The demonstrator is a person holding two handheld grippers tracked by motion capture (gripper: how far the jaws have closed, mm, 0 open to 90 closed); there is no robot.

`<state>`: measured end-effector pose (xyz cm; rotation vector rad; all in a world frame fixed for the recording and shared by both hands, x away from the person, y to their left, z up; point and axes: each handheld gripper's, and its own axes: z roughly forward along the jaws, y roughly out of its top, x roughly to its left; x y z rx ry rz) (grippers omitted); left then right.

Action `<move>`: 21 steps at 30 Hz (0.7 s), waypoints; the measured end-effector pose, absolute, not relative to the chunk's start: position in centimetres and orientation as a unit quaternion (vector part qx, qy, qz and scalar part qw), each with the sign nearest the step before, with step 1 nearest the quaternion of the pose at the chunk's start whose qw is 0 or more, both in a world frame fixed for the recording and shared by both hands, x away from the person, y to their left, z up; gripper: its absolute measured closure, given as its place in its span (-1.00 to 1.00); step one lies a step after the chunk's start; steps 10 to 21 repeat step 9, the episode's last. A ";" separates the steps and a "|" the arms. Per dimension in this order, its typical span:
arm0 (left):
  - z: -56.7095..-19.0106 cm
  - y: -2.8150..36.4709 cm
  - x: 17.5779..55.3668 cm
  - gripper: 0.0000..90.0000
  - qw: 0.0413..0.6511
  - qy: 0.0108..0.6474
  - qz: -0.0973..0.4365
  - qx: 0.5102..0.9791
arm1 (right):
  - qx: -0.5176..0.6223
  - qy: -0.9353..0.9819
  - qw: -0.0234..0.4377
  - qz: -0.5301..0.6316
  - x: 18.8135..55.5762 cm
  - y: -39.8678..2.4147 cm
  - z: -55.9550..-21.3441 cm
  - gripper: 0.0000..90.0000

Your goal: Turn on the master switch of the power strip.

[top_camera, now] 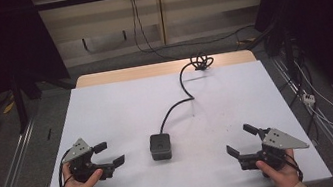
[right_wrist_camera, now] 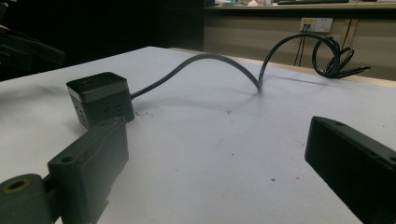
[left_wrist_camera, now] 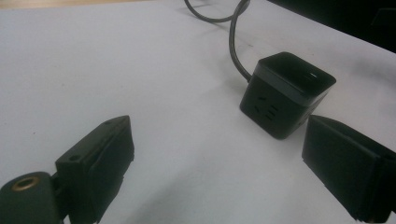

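A black cube power socket (top_camera: 160,146) sits on the white table top (top_camera: 121,110), near the front middle. Its black cable (top_camera: 176,104) runs back to a coil (top_camera: 201,61) at the far edge. My left gripper (top_camera: 109,153) rests left of the cube, open and holding nothing. In the left gripper view the cube (left_wrist_camera: 287,93) lies just ahead of the right jaw, outside the gap of the gripper (left_wrist_camera: 219,163). My right gripper (top_camera: 241,140) stands open to the cube's right, well apart from it. In the right gripper view the cube (right_wrist_camera: 98,95) is beyond the left jaw of the gripper (right_wrist_camera: 219,158).
The cable (right_wrist_camera: 210,60) arches above the table before reaching the coil (right_wrist_camera: 334,58). Beyond the table's far edge is a wall with an outlet (right_wrist_camera: 316,23) and hanging wires. Metal rails (top_camera: 9,169) flank the table on the floor, and loose cables (top_camera: 323,104) lie at the right.
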<state>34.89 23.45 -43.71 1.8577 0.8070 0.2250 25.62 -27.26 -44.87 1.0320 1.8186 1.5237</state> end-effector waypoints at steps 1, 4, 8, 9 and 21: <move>-43.7 23.5 34.9 -0.81 0.522 0.339 0.096 0.777 | 0.384 0.676 0.274 0.567 25.6 -27.3 -44.9 -0.88; -43.8 23.5 34.8 -0.81 0.522 0.338 0.095 0.777 | 0.383 0.678 0.275 0.565 25.6 -27.3 -44.8 -0.88; -43.9 23.4 34.9 -0.83 0.517 0.340 0.103 0.779 | 0.383 0.676 0.276 0.566 25.6 -27.3 -44.8 -0.88; -43.9 23.4 34.9 -0.83 0.516 0.341 0.102 0.779 | 0.383 0.676 0.275 0.565 25.6 -27.3 -44.8 -0.88; -43.9 23.4 34.9 -0.83 0.516 0.341 0.102 0.779 | 0.383 0.676 0.275 0.565 25.6 -27.3 -44.8 -0.88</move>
